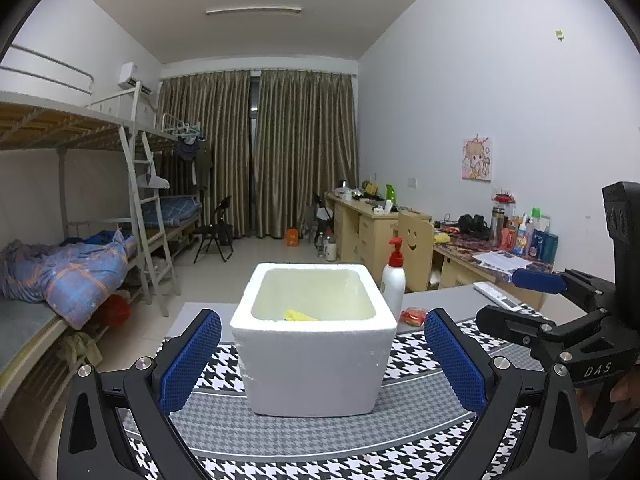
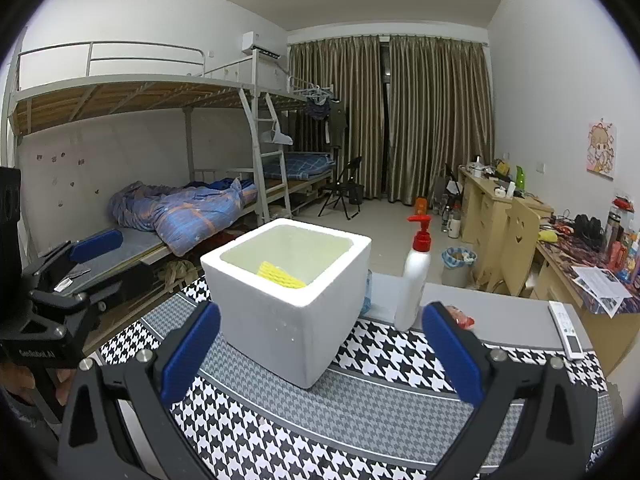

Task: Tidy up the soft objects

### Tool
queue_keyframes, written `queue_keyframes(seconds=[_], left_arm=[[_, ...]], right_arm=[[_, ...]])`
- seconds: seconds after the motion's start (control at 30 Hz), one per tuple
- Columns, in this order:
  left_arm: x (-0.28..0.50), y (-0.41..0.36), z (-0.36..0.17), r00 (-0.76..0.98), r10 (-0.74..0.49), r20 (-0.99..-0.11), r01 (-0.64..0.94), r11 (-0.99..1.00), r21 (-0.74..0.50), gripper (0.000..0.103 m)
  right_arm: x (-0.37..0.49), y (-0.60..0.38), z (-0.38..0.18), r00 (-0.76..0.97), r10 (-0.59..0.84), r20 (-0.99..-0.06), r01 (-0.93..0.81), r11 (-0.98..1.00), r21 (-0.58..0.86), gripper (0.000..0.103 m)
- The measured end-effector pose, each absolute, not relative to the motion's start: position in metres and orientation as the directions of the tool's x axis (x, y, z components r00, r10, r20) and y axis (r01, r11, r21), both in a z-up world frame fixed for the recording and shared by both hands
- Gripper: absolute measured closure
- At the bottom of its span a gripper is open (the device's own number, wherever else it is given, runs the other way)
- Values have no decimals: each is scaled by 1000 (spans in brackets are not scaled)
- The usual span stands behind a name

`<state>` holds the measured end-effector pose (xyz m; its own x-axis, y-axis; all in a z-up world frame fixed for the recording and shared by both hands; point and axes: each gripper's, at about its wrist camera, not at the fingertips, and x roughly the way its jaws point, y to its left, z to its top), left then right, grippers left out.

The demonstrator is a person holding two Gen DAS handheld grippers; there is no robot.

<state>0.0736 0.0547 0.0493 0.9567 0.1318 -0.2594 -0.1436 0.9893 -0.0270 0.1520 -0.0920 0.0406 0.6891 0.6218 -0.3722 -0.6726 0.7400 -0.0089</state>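
Left claw: blue pads spread wide, empty, straddling the white foam box. Right claw: likewise wide and empty, box just ahead between its fingers. Box: upright on houndstooth mat covering the worktop. Yellow soft item: inside box, on its floor. White pump bottle, red top: just right of box, upright. Red-orange soft item: right of box, behind bottle. Remote: far right of box.
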Motion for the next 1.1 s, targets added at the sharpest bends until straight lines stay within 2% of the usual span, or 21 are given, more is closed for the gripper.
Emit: queue_keyframes(seconds=[0.6,1.1], left_arm=[[59,43,30,959,166,-232,-168,986,11,1],[50,38,16,956,146,-253,-154,988,-12,1]], right_arm=[[133,-111,21,717,598,-359,-640,769,3,1],[124,-122,4,732,591,-338,-621,784,25,1]])
